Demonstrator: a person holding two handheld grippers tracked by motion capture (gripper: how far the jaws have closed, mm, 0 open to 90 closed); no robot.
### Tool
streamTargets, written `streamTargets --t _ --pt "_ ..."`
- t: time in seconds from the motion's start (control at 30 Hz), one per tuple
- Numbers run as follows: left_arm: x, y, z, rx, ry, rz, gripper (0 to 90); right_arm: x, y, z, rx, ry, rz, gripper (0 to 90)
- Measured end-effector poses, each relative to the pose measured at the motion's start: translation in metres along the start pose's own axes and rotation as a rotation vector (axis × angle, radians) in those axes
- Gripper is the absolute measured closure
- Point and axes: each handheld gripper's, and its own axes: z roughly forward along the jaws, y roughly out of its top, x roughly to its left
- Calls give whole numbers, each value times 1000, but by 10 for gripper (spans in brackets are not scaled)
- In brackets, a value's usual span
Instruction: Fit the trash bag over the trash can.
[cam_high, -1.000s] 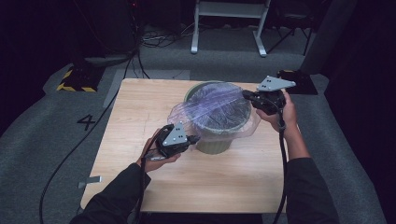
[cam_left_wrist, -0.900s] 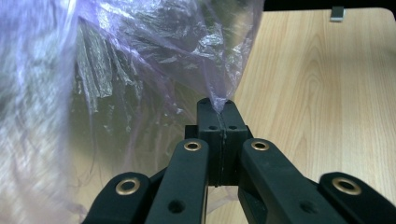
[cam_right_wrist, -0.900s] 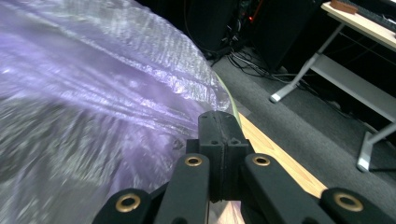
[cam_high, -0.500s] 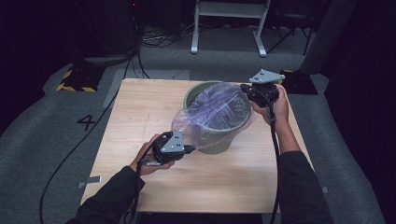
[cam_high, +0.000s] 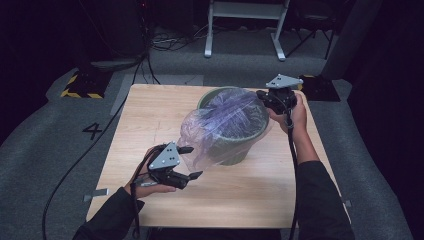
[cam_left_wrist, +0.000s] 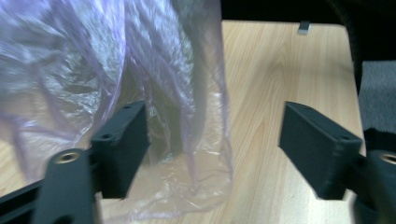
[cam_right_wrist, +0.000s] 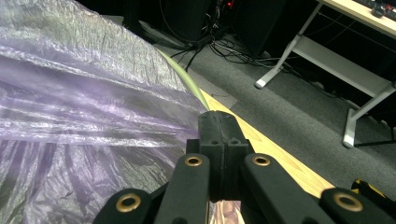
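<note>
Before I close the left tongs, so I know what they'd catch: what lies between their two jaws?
Part of the plastic bag hangs by one jaw; the rest of the gap is bare table, per the left gripper view.

A dark green bucket (cam_high: 235, 145) stands upright on the table's far half. A thin, clear purple-tinted plastic bag (cam_high: 220, 125) is stretched across its mouth and hangs crumpled over its near-left side, apparently down to the tabletop there.

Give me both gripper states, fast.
Left gripper: open, jaws wide apart, bag film hanging loose between them.
Right gripper: shut on the bag at the bin rim.
</note>
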Motion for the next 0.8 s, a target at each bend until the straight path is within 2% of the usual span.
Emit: streamTargets --t 0.13,0.2,0.23,0.27,0.3,0.37,0.4,0.47,0.53,0.6,0.63,0.7,0.77,0.8 --pt "3 5 -15 -72 18 -16 162 0 -1 1 -8 -1 14 900" --pt "6 13 -20 -104 50 -18 162 0 -2 1 -10 3 20 900" --pt "8 18 -22 -120 47 -15 166 0 -2 2 -10 0 18 900" --pt "10 23 -22 -123 62 -9 168 0 -2 2 -10 3 21 900" --pt "12 27 -20 -116 96 24 177 -1 -2 2 -11 6 26 900" --pt "22 35 -14 -86 90 20 195 -2 -3 3 -9 8 31 900" --pt "27 38 -12 -89 95 14 224 -2 -3 3 -9 11 32 900" --pt "38 45 -10 -95 97 13 324 -4 -4 3 -9 14 38 900" --pt "48 51 -7 -80 107 17 352 -5 -5 3 -12 21 41 900" --pt "57 55 -3 -67 97 30 452 -6 -5 3 -13 26 45 900" --pt "61 57 -1 -50 111 38 475 -6 -6 3 -17 32 46 900" --pt "68 59 2 -48 97 40 547 -7 -6 3 -20 39 45 900" --pt "73 61 7 -21 128 52 605 -7 -7 4 -23 46 43 900" --pt "76 61 9 -18 129 54 664 -6 -8 4 -24 49 40 900"
